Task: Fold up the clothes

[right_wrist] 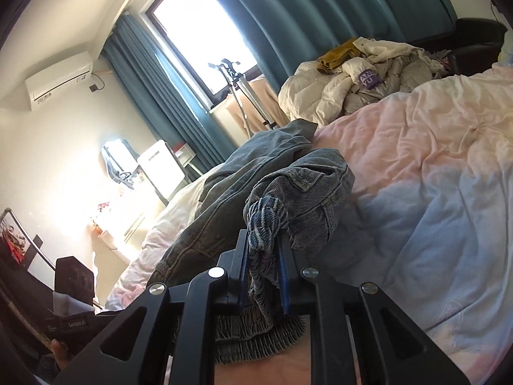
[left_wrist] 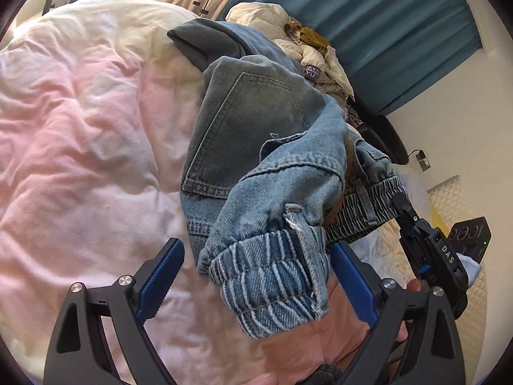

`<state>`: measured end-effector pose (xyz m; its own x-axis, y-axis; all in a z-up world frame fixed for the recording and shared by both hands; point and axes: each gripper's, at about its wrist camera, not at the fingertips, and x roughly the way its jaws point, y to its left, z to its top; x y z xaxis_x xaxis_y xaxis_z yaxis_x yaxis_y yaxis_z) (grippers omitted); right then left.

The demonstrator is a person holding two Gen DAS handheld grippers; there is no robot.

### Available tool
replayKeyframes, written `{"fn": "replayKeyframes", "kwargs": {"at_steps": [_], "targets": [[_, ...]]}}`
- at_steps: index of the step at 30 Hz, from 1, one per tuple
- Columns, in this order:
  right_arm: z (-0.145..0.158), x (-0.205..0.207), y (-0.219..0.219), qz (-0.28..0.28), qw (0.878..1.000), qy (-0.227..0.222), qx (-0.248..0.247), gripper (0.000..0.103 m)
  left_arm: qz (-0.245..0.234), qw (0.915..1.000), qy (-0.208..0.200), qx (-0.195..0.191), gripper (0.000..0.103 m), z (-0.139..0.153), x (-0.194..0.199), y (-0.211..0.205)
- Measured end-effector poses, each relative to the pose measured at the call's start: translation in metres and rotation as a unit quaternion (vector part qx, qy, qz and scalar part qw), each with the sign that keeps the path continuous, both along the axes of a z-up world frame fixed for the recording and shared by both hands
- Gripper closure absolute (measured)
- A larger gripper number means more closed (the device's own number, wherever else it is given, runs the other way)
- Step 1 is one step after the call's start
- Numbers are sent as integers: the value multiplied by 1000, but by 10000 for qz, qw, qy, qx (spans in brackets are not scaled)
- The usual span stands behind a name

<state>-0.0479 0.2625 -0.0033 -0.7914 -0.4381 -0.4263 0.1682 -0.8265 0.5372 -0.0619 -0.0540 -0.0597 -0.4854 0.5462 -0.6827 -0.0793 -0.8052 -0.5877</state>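
The jeans (left_wrist: 256, 134) lie in a loose heap on the bed (left_wrist: 80, 128), near the side where a pile of pale garments (left_wrist: 307, 48) sits by the teal curtain (left_wrist: 384, 32). One bunched end, with the elastic waistband, is lifted off the pink and white duvet.

The right tool (right_wrist: 264, 266) is clamped narrow on a twisted wad of the denim, its blue pads pressing the cloth from both sides; in the left wrist view it shows at the waistband (left_wrist: 402, 205), holding that end up. The left tool (left_wrist: 253, 276) stands wide, its jaws either side of a turned-up cuff that hangs between them, with no pad pressing on it.

This looks like the early stage of the fold: the garment is being picked up and sorted out, not yet laid flat. The next move probably calls for the left tool to close on the cuff or on another part of the waistband, so the two tools can pull apart, shake the legs free, and spread the jeans on the open middle of the bed. The twisted grip may need resetting first.
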Motion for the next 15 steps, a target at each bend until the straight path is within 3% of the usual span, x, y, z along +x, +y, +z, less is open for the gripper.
{"fn": "replayKeyframes", "kwargs": {"at_steps": [5,9,15], "targets": [[-5,4,6,-17,9997,-160,-176,88,273,9986,-313,313,9,-14,-1,-14],[-19,-2,26,-249,9968,-516,-555,88,634,9959,-572,287,11,-26,0,-27],[-51,-11,57,-603,9857,-1037,-1184,87,927,9913,-861,373,24,-38,3,-40]]}}
